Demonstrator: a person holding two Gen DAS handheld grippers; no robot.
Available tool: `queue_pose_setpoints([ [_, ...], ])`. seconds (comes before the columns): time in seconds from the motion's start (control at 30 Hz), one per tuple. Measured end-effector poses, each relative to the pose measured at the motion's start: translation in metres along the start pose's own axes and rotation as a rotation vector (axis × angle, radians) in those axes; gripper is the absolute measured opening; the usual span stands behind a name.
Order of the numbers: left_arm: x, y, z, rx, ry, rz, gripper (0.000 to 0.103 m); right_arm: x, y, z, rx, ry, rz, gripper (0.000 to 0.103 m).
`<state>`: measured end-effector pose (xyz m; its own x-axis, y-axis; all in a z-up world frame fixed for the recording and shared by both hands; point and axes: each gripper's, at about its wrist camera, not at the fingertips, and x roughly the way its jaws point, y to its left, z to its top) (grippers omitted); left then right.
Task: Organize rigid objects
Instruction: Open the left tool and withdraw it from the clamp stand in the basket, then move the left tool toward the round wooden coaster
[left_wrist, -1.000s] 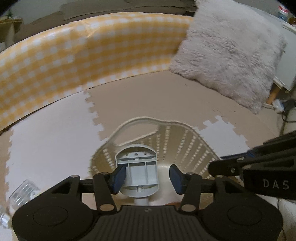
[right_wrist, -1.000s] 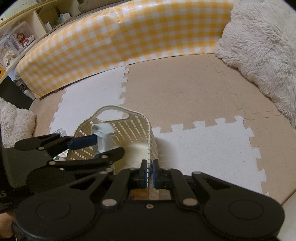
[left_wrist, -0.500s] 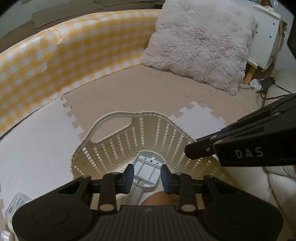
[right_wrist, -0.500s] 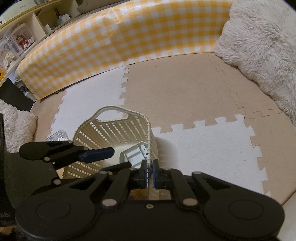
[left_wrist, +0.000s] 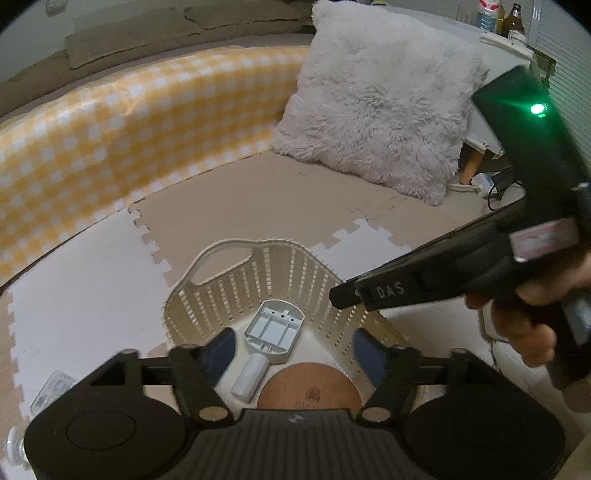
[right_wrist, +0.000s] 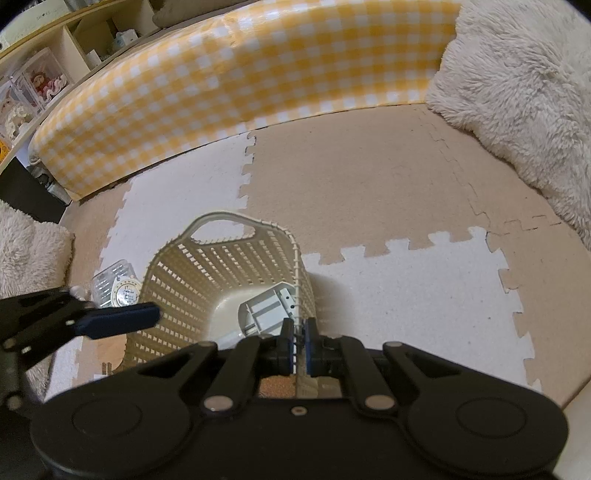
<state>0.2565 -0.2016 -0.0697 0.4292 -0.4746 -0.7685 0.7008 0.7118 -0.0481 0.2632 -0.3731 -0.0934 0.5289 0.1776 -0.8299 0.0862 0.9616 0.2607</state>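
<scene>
- Seen from the left wrist, the left gripper (left_wrist: 293, 349) hangs over the cream slatted basket (left_wrist: 236, 291), its blue pads (left_wrist: 219, 349) standing well apart and widening, with nothing pressed between them.
- Below that gap, the grey handled tool (left_wrist: 273, 332) lies on the basket floor, its ribbed underside up and its white handle (left_wrist: 251, 374) pointing toward the camera; neither pad touches it.
- Just beside the handle, a round brown object (left_wrist: 308, 386) lies at the near end of the basket floor, partly hidden by the gripper body.
- Also in this view, the right gripper (left_wrist: 402, 290) reaches in from the right, held by a hand (left_wrist: 524, 317), its tip at the basket's right wall.
- A clear plastic piece (left_wrist: 50, 391) lies on the foam mat (left_wrist: 92, 280) to the left of the basket, apart from it.
- From the right wrist, the right gripper (right_wrist: 299, 345) has its two pads closed tight on the basket's (right_wrist: 192, 280) near right wall, the thin slatted rim pinched between them.
- Inside, the grey handled tool (right_wrist: 264, 308) rests on the floor close against that same wall.
- One blue pad of the left gripper (right_wrist: 118, 319) shows at the left, above the basket's left rim; its other pad is not visible here.
- A small round white object (right_wrist: 125, 293) and the clear plastic piece (right_wrist: 109, 278) lie on the mat outside the basket's left wall.
</scene>
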Motion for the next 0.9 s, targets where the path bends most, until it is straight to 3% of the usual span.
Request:
queue_pose_setpoints([
  [0.4,-0.046,0.004,-0.022,-0.062,-0.041,0.021,0.103,-0.001,0.004,0.0,-0.024,-0.004,-0.018,0.005],
  [0.6,-0.069,0.018,-0.039,-0.132,-0.082,0.059,0.103,0.0,0.005,-0.001,-0.03,-0.01,-0.025,0.005],
  [0.9,-0.092,0.066,-0.064,-0.288,-0.124,0.181,0.103,0.0,0.008,-0.002,-0.047,-0.019,-0.043,0.005],
])
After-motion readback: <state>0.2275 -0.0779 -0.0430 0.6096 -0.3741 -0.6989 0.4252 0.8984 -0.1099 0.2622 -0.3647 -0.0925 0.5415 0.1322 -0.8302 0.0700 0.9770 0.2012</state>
